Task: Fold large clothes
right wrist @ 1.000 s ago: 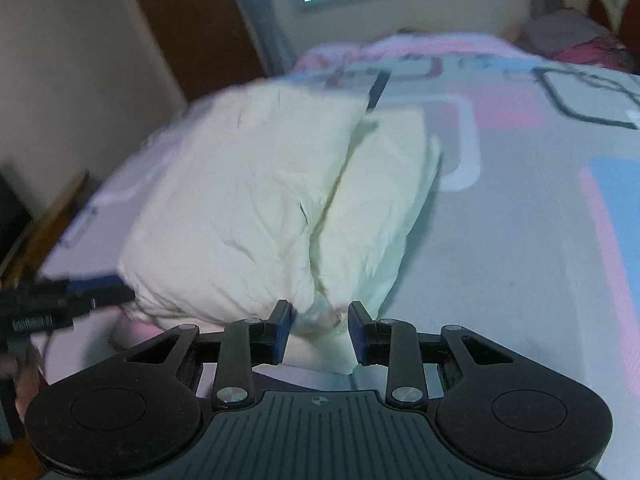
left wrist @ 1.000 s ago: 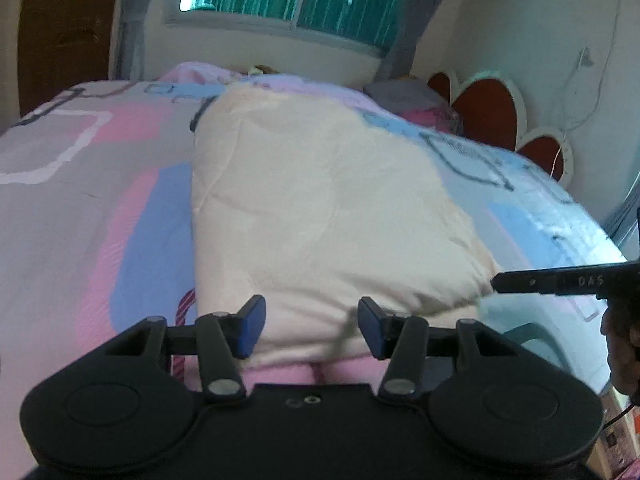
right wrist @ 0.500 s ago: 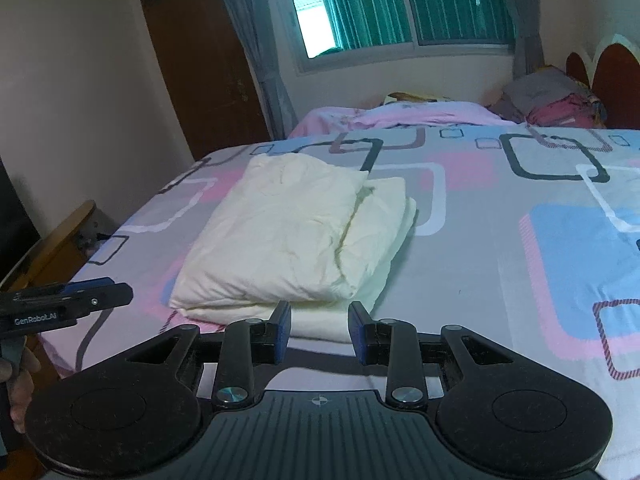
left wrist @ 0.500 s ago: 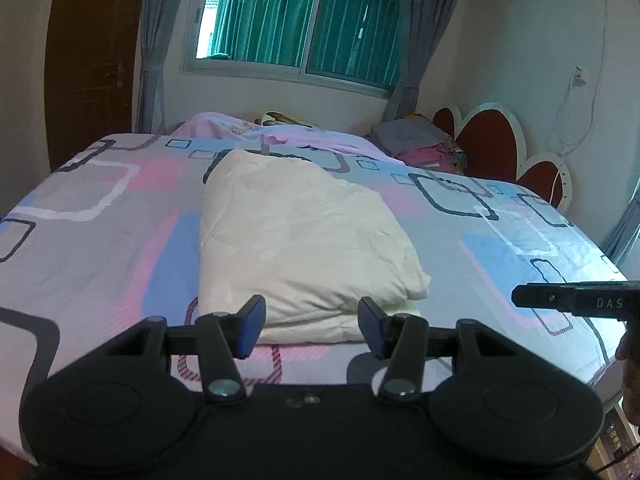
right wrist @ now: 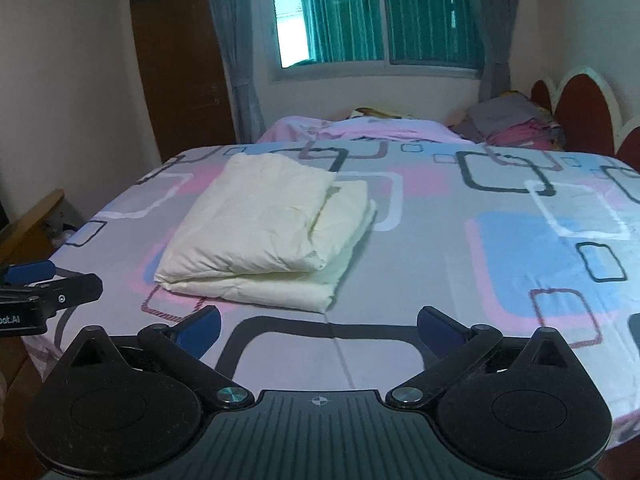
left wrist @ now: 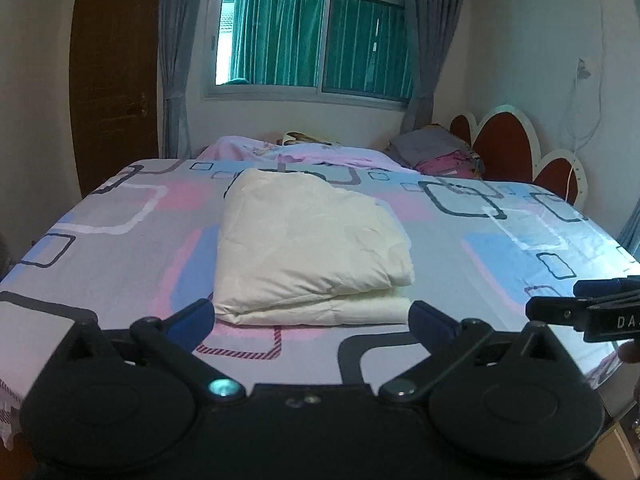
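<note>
I have both claws off the cloth. The left claw (left wrist: pixel 312 318) is opening, nothing between its blue pads, and the folded cream garment (left wrist: pixel 308 248) lies on the bed (left wrist: pixel 500 248) straight ahead of it, just beyond the tips. The right claw (right wrist: pixel 318 326) is opening too, empty, with the garment ahead and to its left, so my left claw is the nearer one. The bundle's long axis runs away from me toward the window (left wrist: pixel 316 36). Judging by its layered edges, the fold looks finished or nearly so.
</note>
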